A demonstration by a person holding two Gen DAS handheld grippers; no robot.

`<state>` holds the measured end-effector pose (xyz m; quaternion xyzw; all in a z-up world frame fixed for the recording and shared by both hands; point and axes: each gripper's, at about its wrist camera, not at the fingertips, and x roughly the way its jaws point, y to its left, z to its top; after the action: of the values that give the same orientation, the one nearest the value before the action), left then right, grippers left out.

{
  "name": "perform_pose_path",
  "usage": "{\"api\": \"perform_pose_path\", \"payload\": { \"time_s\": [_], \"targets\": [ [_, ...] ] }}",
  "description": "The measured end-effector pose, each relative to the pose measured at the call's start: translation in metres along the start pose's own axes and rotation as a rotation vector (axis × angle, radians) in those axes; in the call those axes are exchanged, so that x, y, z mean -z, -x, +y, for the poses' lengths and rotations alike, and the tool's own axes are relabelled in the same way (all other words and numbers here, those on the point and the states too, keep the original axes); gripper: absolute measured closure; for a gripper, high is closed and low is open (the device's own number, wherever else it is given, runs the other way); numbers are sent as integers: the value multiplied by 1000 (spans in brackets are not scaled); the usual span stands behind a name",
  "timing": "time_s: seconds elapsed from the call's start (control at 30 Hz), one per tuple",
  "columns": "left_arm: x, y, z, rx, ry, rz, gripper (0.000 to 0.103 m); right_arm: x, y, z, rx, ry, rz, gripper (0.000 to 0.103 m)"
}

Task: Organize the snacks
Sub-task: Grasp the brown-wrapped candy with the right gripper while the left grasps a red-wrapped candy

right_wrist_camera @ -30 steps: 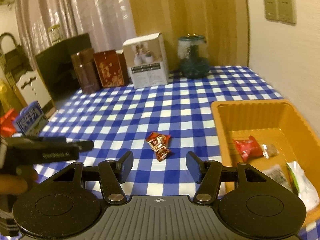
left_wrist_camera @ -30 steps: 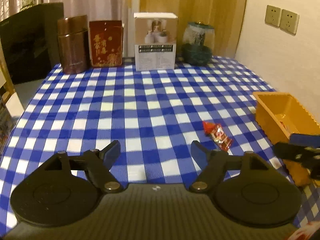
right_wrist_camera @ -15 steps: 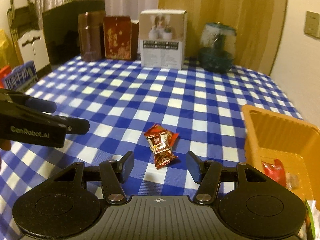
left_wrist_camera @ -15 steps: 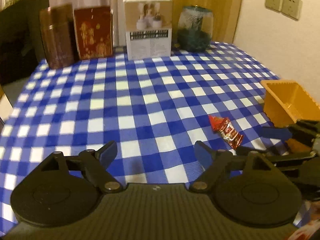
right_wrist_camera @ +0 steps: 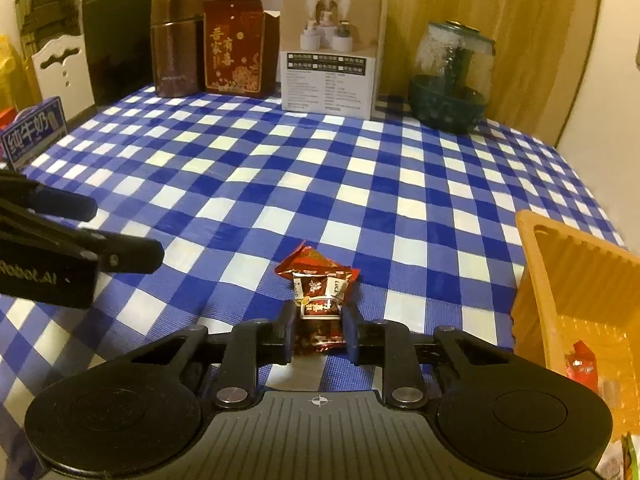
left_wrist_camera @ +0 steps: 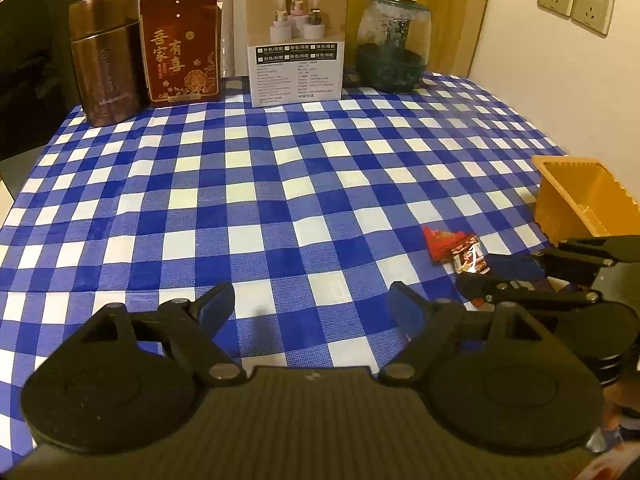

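1. Since the earlier frame, the right claw (right_wrist_camera: 318, 334) is brought down and forward to the red snack packet (right_wrist_camera: 320, 300), and its jaws have just been closing; now the packet is seen clamped between the two pads at its near end.
2. By the left claw (left_wrist_camera: 312, 308) only a small move toward the desk (left_wrist_camera: 256, 200) is made; its jaws are seen a little wider than in the earlier frame, they stand apart and nothing is between them.
3. On the blue checked cloth the packet is found, near the orange bin (right_wrist_camera: 568, 280) but apart from it. Whether it is already lifted from the cloth cannot be told; it seems to rest on it.
4. Inside the bin another red packet (right_wrist_camera: 582, 366) is seen, so some snacks are judged to be already sorted.
5. With the grip made, the pick-up step is judged nearly complete. A lift and a short carry to the right over the bin wall are probably needed next.
6. As the wrapper is thin and shiny, a slip from the pads is possible if it is raised quickly.
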<state>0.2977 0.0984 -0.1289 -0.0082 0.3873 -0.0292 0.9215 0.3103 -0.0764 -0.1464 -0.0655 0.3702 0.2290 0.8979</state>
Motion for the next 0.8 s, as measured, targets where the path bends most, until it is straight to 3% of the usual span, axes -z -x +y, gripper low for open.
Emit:
{"api": "perform_pose_path", "payload": {
  "time_s": [0.2, 0.57, 0.63, 0.73, 0.8],
  "targets": [
    [0, -4, -2, 40, -15, -11, 21, -8, 18, -20, 25, -140, -40, 79],
    [0, -15, -5, 20, -79, 7, 21, -18, -15, -21, 116, -108, 31, 79],
    [1, -17, -2, 16, -66, 11, 21, -22, -19, -22, 74, -112, 24, 79],
    [2, -19, -1, 25, -66, 10, 21, -22, -18, -26, -79, -165, -6, 79],
    [2, -20, -3, 42, -78, -1, 21, -22, -15, -27, -77, -182, -17, 79]
  ]
}}
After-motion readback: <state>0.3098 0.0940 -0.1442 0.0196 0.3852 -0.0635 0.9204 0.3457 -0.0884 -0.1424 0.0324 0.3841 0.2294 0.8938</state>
